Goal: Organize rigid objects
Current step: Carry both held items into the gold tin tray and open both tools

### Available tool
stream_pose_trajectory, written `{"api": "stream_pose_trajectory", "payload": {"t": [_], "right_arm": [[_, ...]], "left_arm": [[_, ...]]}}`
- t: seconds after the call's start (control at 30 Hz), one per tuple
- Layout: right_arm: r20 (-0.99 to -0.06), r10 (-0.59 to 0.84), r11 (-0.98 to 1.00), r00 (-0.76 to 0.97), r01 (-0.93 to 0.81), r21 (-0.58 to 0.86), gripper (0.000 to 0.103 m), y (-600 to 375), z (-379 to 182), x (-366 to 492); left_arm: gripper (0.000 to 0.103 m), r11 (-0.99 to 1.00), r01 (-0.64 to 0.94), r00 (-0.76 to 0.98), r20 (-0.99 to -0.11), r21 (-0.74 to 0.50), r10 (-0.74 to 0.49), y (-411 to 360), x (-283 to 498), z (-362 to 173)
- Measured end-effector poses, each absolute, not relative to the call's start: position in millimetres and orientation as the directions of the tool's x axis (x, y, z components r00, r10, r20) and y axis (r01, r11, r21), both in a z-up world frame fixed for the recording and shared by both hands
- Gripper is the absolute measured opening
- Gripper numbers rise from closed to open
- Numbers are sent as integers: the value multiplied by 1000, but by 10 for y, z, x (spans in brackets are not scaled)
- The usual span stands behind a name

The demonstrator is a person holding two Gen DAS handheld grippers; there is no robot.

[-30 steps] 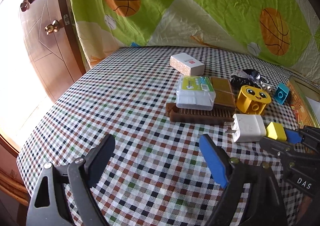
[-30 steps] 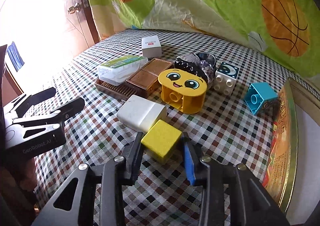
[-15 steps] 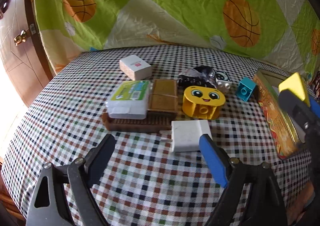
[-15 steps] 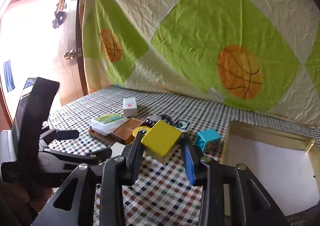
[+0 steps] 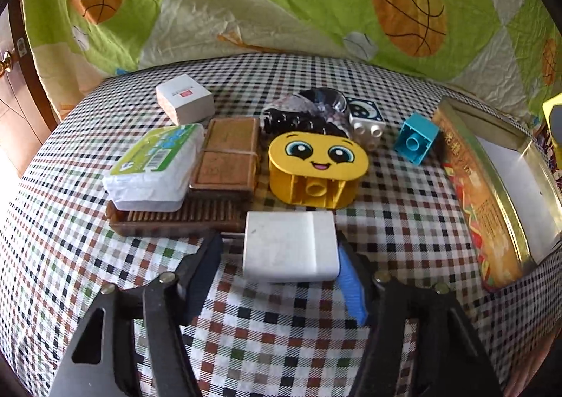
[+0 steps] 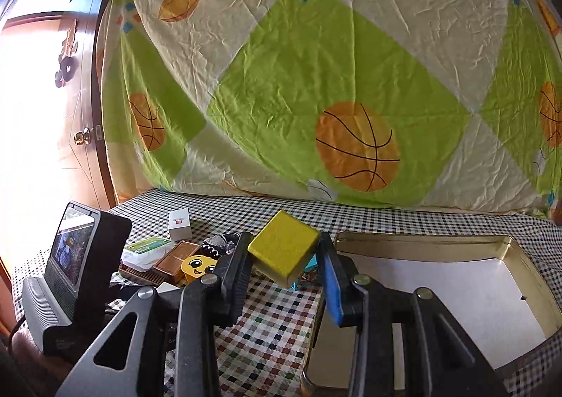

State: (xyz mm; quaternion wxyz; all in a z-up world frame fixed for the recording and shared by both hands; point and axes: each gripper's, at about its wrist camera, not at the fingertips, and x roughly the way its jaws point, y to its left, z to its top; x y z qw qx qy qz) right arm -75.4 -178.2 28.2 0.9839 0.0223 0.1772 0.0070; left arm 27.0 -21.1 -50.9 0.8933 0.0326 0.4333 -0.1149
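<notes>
**A:** So, biggest thing first: the gold metal tin tray [image 6: 505, 246] lies open on the right of the checked tablecloth [image 5: 404, 221], white floor bare. What goes in now?

**B:** The yellow square block [image 6: 282, 251]. The right gripper [image 6: 286, 268] is clamped on its two sides and holds it in the air just left of the tray's near-left corner. I'd carry it over the rim, lower it flat onto the floor near a corner, then let go, so later pieces have room.

**A:** And the left gripper [image 5: 277, 267]?

**B:** Its jaws have just been closing around the white rectangular charger plug [image 5: 291, 246], which lies on the cloth in front of the yellow smiling-face toy brick [image 5: 318, 168]. The blue pad looks to be touching the right edge; the black one stands clear on the left. It should centre first, or the plug will skid sideways.
</notes>
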Motion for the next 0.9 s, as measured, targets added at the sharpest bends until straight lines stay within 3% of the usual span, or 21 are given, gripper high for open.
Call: {"api": "stream_pose_trajectory", "payload": {"t": [0.3, 0.57, 0.9], "right_arm": [[-286, -20, 993, 958, 53, 108, 39, -2016, 395, -864], [-258, -121, 990, 959, 137, 43, 39, -2335, 418, -1017], [-291, -281, 954, 915, 300, 24, 39, -3119, 309, -1223]], "left_arm": [[63, 975, 208, 685, -700, -76, -201, -121, -8, -238], [63, 967, 251, 728, -648, -53, -224, -365, -129, 100], [63, 950, 310, 762, -603, 20, -236, -923, -271, 271]]}}
